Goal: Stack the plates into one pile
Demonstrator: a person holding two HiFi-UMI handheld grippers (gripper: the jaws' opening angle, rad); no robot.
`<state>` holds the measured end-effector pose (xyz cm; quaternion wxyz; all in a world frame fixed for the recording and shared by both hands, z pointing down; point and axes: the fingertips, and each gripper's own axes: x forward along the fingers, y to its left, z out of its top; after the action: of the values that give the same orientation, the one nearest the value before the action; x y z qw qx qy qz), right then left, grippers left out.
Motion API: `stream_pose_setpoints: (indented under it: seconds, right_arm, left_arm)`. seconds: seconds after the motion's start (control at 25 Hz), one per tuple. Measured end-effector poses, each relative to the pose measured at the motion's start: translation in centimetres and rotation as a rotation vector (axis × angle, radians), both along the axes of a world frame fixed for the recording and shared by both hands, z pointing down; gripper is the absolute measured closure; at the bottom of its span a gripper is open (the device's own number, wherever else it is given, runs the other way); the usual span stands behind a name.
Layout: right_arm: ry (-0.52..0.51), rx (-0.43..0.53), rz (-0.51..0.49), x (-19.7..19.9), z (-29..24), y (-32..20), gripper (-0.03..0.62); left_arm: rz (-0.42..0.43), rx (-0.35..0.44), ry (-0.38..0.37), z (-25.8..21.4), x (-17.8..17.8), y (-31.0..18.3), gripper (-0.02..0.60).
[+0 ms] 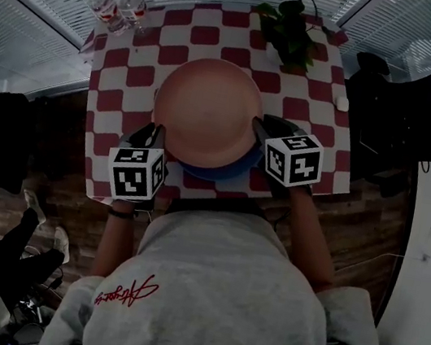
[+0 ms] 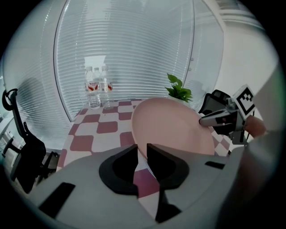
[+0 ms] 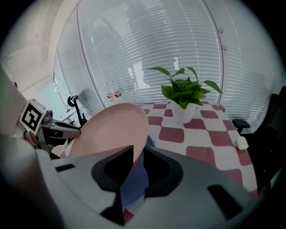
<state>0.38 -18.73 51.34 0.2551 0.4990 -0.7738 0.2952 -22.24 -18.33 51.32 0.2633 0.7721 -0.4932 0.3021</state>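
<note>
Over the middle of the checked bench [image 1: 133, 79], in the head view, a pink plate [image 1: 208, 108] hangs between two claws. The left claw [image 1: 156, 136] is at its lower-left rim and the right claw [image 1: 262, 130] at its right rim. A blue plate [image 1: 224, 169] lies on the bench below, showing only as a crescent at the lower right. The step in hand looks like bringing the pink plate onto the blue one. The next move calls for centring it, lowering it level, then letting go on both sides. Whether the two plates already touch cannot be told, and the person's body covers the near bench edge.

From the left claw's view, at the bottom centre, the jaws stand narrow with the pink plate's [image 2: 174, 127] rim pinched between them. The blue plate is hidden behind the claw's body. The right claw [image 2: 203, 120] shows at the right, at the plate's far rim.

From the right claw's view, the jaws stand a little apart and seem to grip the pink rim [image 3: 111, 132]. Blue [image 3: 136, 179] shows through the gap beneath.
</note>
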Motion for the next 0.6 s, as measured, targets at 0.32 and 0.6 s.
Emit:
stream_pose_setpoints:
  seconds: [0.32, 0.6]
  right_arm:
    - [0.015, -0.04, -0.005, 0.7, 1.3, 0.7, 0.514]
    - [0.027, -0.081, -0.025, 0.8, 2.6, 1.5, 0.51]
  left_arm:
    - [0.021, -0.038, -0.02, 1.4, 0.7, 0.4, 0.508]
    - [0.032, -0.073, -0.033, 2.6, 0.9, 0.9, 0.508]
